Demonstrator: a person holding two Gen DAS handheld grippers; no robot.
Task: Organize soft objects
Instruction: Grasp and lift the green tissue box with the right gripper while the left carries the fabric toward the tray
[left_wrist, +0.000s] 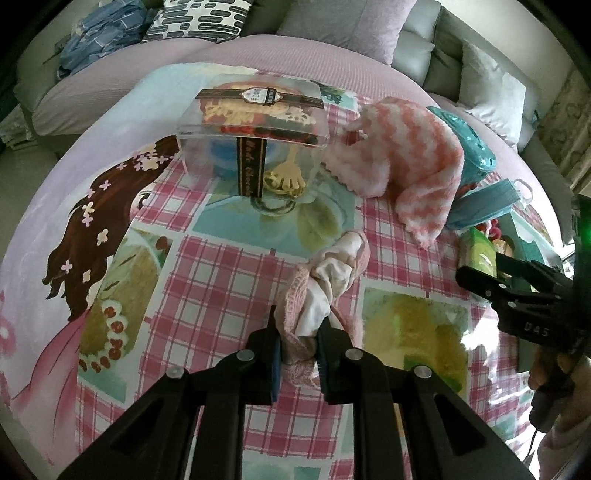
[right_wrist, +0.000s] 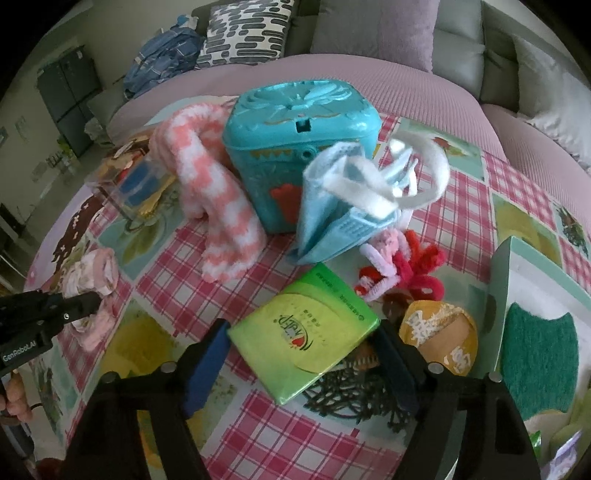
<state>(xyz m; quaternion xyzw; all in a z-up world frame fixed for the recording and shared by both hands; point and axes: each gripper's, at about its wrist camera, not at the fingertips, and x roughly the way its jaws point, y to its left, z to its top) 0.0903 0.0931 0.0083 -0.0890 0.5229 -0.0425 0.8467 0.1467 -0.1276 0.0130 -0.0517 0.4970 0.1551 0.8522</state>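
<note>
My left gripper (left_wrist: 299, 328) is shut on a rolled pink and white sock bundle (left_wrist: 325, 280), which rests on the checked tablecloth; the same bundle (right_wrist: 99, 273) shows at the left of the right wrist view. My right gripper (right_wrist: 303, 350) stands open around a green tissue pack (right_wrist: 303, 328) that lies flat between its fingers, the pads not pressing on it. A fluffy pink-and-white striped sock (right_wrist: 218, 192) leans against a teal plastic box (right_wrist: 295, 147). Blue face masks (right_wrist: 351, 206) lean on the box's front.
A clear plastic box (left_wrist: 251, 136) with a dark ribbon stands at the back left. Red and pink fuzzy hair ties (right_wrist: 413, 266), a yellow round packet (right_wrist: 439, 332) and a black mesh piece (right_wrist: 351, 391) crowd the right side. A pale box (right_wrist: 517, 273) holds a green sponge (right_wrist: 539, 354). Sofa cushions lie behind.
</note>
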